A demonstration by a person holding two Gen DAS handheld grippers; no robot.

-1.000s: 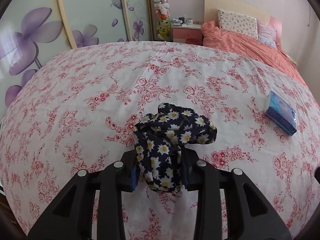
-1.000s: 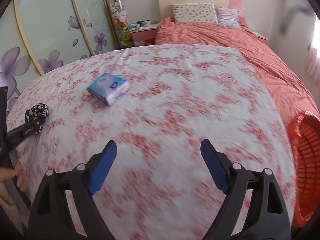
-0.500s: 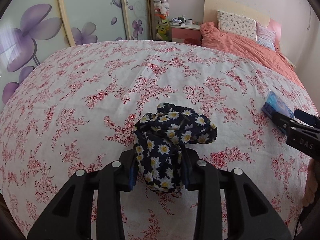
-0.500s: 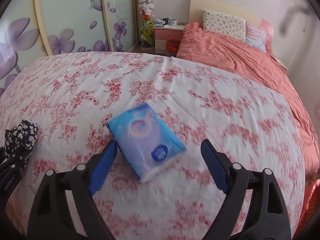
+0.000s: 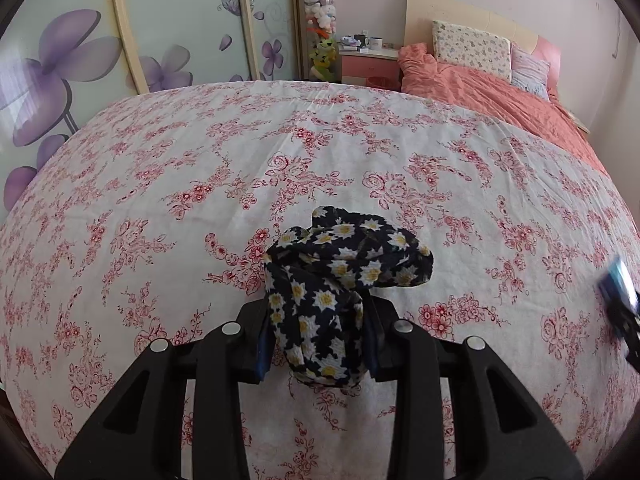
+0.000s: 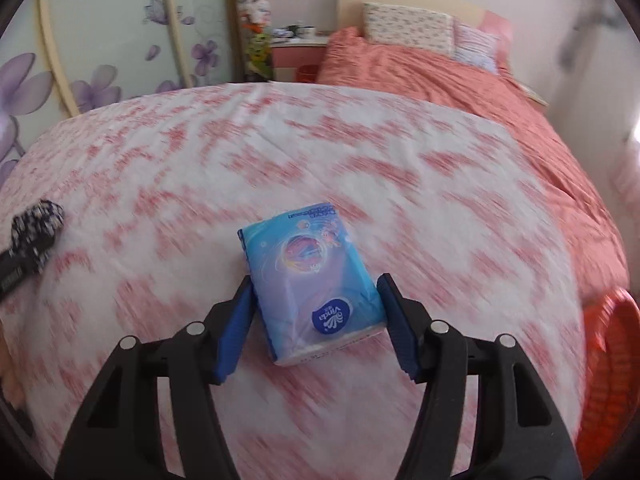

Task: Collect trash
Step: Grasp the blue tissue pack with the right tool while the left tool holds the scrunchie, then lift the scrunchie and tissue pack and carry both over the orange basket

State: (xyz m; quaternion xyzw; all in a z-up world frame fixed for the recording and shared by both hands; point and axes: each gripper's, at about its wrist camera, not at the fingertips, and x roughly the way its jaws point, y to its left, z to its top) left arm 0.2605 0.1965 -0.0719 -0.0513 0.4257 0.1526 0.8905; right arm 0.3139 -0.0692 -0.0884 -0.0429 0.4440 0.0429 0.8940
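Note:
My left gripper (image 5: 318, 340) is shut on a dark cloth with white daisies (image 5: 340, 276), held just above the floral bed sheet (image 5: 160, 200). My right gripper (image 6: 316, 320) is closed around a blue tissue pack (image 6: 312, 276), its blue pads against the pack's two sides. The pack is blurred and looks lifted off the sheet (image 6: 360, 160). The daisy cloth (image 6: 34, 228) and the left gripper show at the left edge of the right wrist view. The tissue pack (image 5: 618, 284) shows blurred at the right edge of the left wrist view.
An orange mesh basket (image 6: 608, 364) stands beside the bed at the right. A salmon duvet (image 5: 500, 96) and pillows (image 5: 472, 48) lie at the head. A pink nightstand (image 5: 368, 64) and flowered wardrobe doors (image 5: 100, 52) stand behind.
The right gripper swung left to the tissue pack, closed on its sides and began lifting it. The left gripper kept hold of the daisy cloth and hardly moved.

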